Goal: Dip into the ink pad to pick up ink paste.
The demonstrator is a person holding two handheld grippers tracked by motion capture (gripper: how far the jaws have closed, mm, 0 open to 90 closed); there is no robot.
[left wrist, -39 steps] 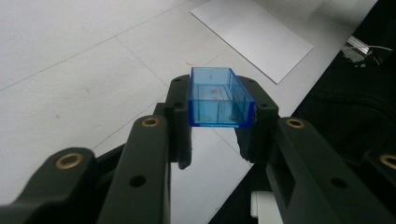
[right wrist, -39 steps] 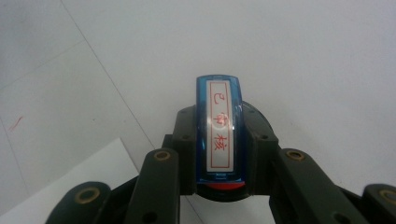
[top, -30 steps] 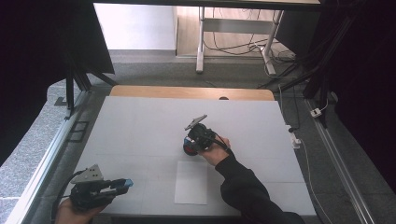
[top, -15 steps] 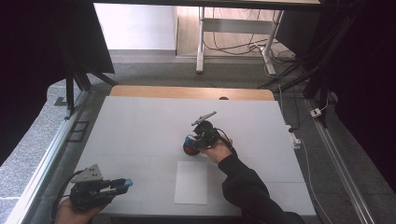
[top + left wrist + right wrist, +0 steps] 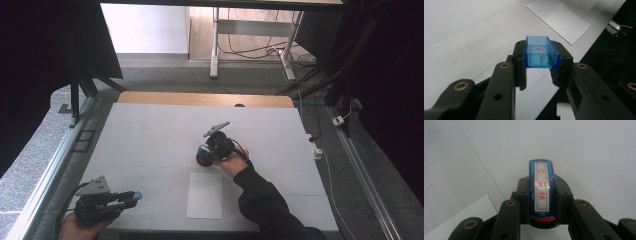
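The work in hand looks like stamping: the right gripper (image 5: 541, 220) is clamping a blue self-inking stamp (image 5: 541, 192) by its sides, its red-lettered label facing the right gripper view's camera. The left gripper (image 5: 541, 75) is pinching the stamp's clear blue cap (image 5: 541, 52) near the table's (image 5: 150, 130) front left corner. So the cap is already off, and I judge the stamp is being carried toward the white sheet of paper (image 5: 205, 195) lying by the front edge, just short of it. The next move calls for turning the inked face down squarely over the paper and pressing evenly. The right forearm is reaching in from the front edge toward mid-table — wrist bent, gripper angled left — while the left hand is resting low.
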